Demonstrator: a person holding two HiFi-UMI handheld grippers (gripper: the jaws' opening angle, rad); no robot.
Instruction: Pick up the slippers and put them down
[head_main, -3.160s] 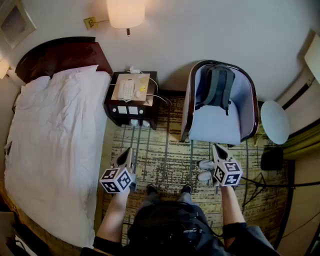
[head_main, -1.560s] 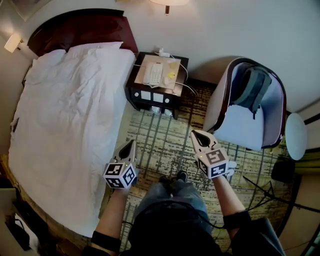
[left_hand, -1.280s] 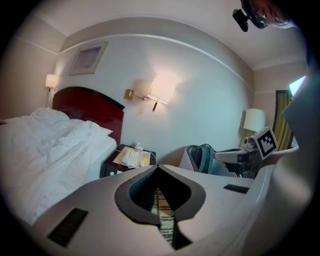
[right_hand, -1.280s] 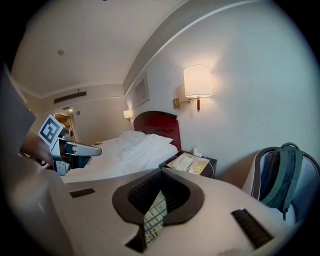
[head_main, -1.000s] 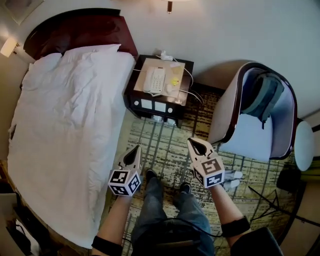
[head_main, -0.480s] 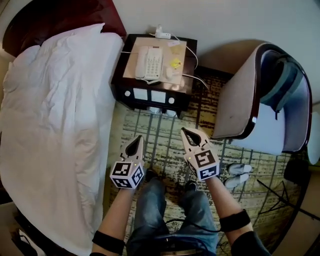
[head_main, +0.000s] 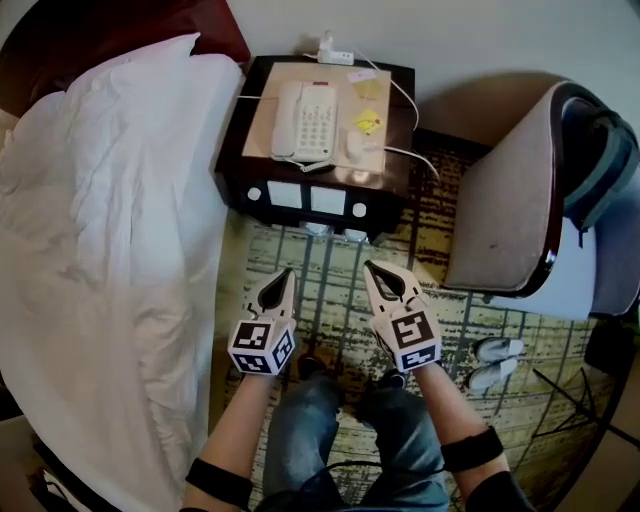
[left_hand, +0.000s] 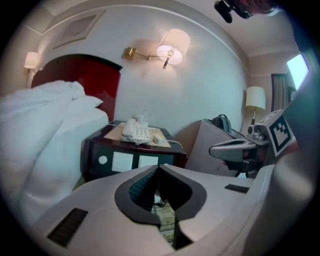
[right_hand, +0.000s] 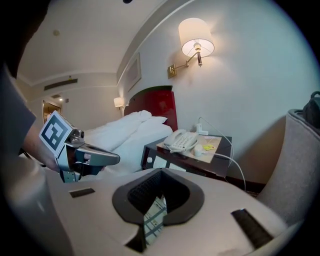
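A pair of white slippers (head_main: 494, 360) lies on the patterned carpet (head_main: 330, 285) at the right, in front of the armchair (head_main: 520, 215). Neither gripper touches them. My left gripper (head_main: 285, 273) and right gripper (head_main: 372, 268) are held side by side above the carpet, pointing at the dark nightstand (head_main: 290, 195). Both are shut with nothing between the jaws. In the left gripper view the closed tips (left_hand: 159, 167) face the nightstand front (left_hand: 132, 159). The right gripper view shows its tips (right_hand: 161, 171) closed too. The slippers appear in neither gripper view.
A white telephone (head_main: 308, 118), cables and a yellow note lie on the nightstand. Small pale things (head_main: 330, 231) sit at its foot. The bed with white duvet (head_main: 100, 230) fills the left. A backpack (head_main: 605, 170) rests in the armchair. The person's legs (head_main: 340, 420) stand below.
Both grippers and the head camera have come down and nearer the nightstand, which now looks larger. The grippers stayed shut and drew closer together. The slippers have not moved.
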